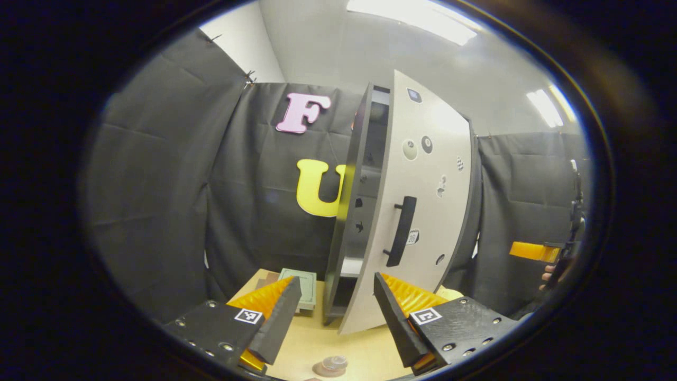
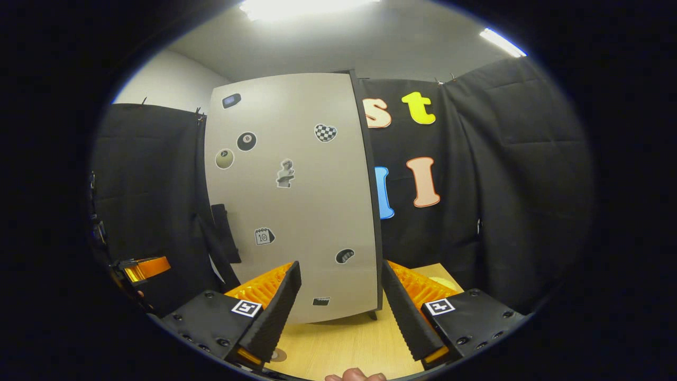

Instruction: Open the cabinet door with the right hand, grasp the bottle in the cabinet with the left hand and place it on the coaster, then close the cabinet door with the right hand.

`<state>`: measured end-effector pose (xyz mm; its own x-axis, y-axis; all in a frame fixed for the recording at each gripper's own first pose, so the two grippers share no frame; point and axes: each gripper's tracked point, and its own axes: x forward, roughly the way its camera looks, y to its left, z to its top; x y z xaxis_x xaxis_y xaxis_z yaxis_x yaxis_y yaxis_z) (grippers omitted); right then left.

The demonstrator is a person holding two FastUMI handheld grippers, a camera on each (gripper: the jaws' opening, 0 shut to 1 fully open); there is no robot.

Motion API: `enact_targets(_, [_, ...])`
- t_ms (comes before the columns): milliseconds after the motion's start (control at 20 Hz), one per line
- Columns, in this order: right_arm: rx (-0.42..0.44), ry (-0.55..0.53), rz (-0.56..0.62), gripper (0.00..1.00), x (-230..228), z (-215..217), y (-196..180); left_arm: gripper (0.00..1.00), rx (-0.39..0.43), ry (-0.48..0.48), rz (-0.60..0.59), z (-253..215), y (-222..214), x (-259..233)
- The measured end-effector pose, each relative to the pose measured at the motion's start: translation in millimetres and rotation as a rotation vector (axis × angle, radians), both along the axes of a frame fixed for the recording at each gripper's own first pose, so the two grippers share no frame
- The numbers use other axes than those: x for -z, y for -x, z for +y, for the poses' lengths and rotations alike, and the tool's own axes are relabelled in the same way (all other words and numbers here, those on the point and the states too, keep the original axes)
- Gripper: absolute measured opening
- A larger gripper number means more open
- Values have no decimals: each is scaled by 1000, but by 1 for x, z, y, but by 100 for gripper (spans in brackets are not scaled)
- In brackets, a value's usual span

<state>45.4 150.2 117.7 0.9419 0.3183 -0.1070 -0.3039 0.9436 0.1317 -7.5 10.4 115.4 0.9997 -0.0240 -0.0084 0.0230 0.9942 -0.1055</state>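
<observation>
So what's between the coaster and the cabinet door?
Just bare wooden table between the coaster and the cabinet door, in the left gripper view.

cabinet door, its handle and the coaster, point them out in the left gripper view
cabinet door (image 1: pixel 428 174): left gripper view, on the bare pale front panel.
handle (image 1: pixel 402 230): left gripper view, middle of the dark vertical bar.
coaster (image 1: pixel 329 366): left gripper view, round disc on the table, between the tool's fingers.

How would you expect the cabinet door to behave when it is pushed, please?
The cabinet door looks like a stiff flat panel, so it should swing as one piece rather than flex. Its bar handle stands proud, probably giving a firm hold. The cabinet looks tall and narrow on the table, so a hard push might rock it.
</observation>
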Motion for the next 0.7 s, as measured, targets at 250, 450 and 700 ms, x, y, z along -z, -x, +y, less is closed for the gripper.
enact_targets(250, [-8, 20, -75, 96, -16, -25, 7, 83, -24, -48, -16, -22, 9, -18])
enact_targets(450, [1, 25, -96, 96, -17, -50, 13, 83, -48, -59, -29, -41, 6, -38])
enact_targets(700, [27, 4, -37, 96, -3, -81, 14, 85, -107, -110, -40, -56, 11, -45])
